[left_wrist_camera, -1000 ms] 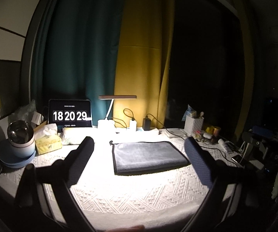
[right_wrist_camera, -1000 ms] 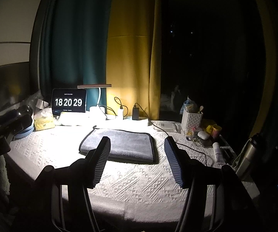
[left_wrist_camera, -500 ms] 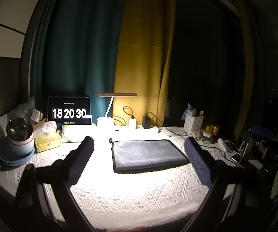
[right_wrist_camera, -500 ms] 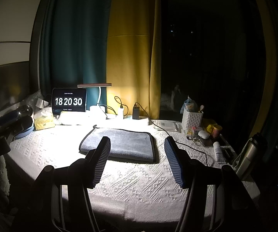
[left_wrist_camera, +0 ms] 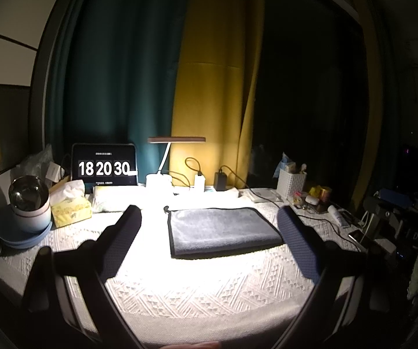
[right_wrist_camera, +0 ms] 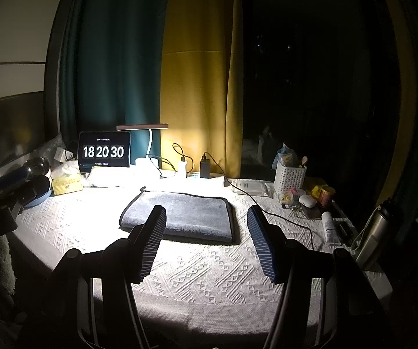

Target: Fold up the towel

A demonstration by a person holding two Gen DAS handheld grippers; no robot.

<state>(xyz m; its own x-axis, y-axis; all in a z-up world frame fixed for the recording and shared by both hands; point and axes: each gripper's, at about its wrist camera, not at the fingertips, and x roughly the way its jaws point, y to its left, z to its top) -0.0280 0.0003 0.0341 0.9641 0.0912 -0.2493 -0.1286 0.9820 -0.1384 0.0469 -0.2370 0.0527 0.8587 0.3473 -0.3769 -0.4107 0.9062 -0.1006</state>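
Observation:
A grey towel (left_wrist_camera: 220,229) with a dark border lies folded flat on the white patterned tablecloth (left_wrist_camera: 197,285), under a desk lamp. It also shows in the right wrist view (right_wrist_camera: 180,218). My left gripper (left_wrist_camera: 209,218) is open and empty, held back from the table's near edge, the towel between its fingers in view. My right gripper (right_wrist_camera: 207,216) is open and empty, also back from the near edge, facing the towel's near right part.
A clock tablet (left_wrist_camera: 104,167), lamp (left_wrist_camera: 162,174), chargers with cables (left_wrist_camera: 220,179), tissue box (left_wrist_camera: 69,209) and steel cup on blue plates (left_wrist_camera: 27,203) stand at the back and left. A white basket (right_wrist_camera: 290,177), small items and a steel bottle (right_wrist_camera: 377,232) stand right.
Both grippers have stayed almost still and open; the left view has drifted slightly. The clock changed from 18:20:29 to 18:20:30. The towel has not moved.

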